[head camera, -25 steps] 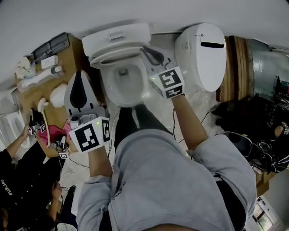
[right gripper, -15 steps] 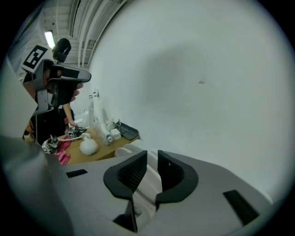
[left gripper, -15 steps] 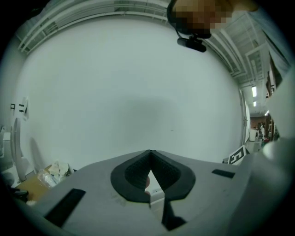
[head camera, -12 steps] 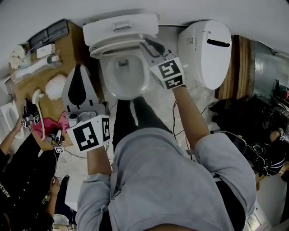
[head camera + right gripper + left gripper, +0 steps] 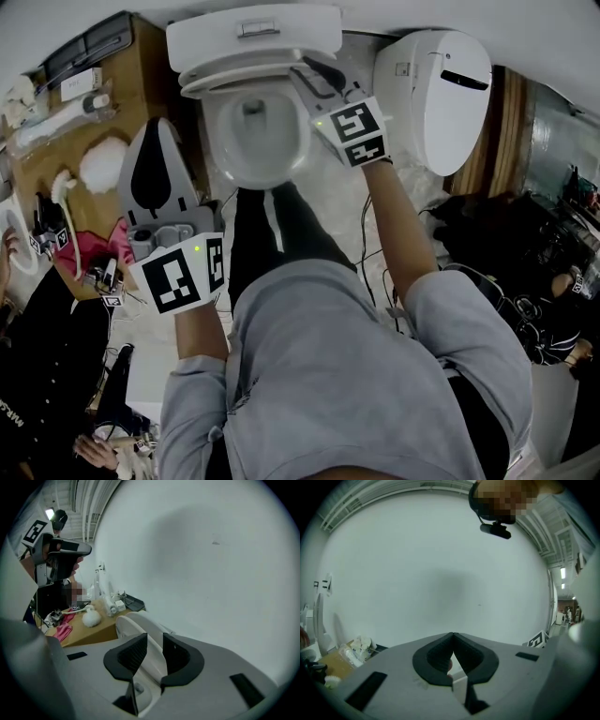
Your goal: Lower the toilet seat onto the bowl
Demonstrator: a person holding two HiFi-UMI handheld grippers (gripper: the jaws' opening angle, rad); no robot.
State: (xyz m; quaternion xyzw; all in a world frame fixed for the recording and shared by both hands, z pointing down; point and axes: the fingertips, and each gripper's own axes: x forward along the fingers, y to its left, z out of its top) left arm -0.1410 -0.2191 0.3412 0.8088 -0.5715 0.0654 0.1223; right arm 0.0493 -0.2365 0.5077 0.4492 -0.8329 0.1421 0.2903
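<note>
**White oval toilet seat** (image 5: 211,127), apparently down on the white bowl (image 5: 258,145), far centre. Its right rim is straddled by the right gripper (image 5: 154,644), whose fingers (image 5: 132,654) have just been opened and stand apart, so release is inferred. That gap is shown only in the right gripper view. The left gripper (image 5: 453,637) is seen with fingers together.

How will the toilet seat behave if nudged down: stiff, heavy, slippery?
The toilet seat looks like rigid plastic, so it probably pivots whole without flexing. Its smooth glossy rim may be slippery. Broad and thick, it could drop heavily onto the bowl.
</note>
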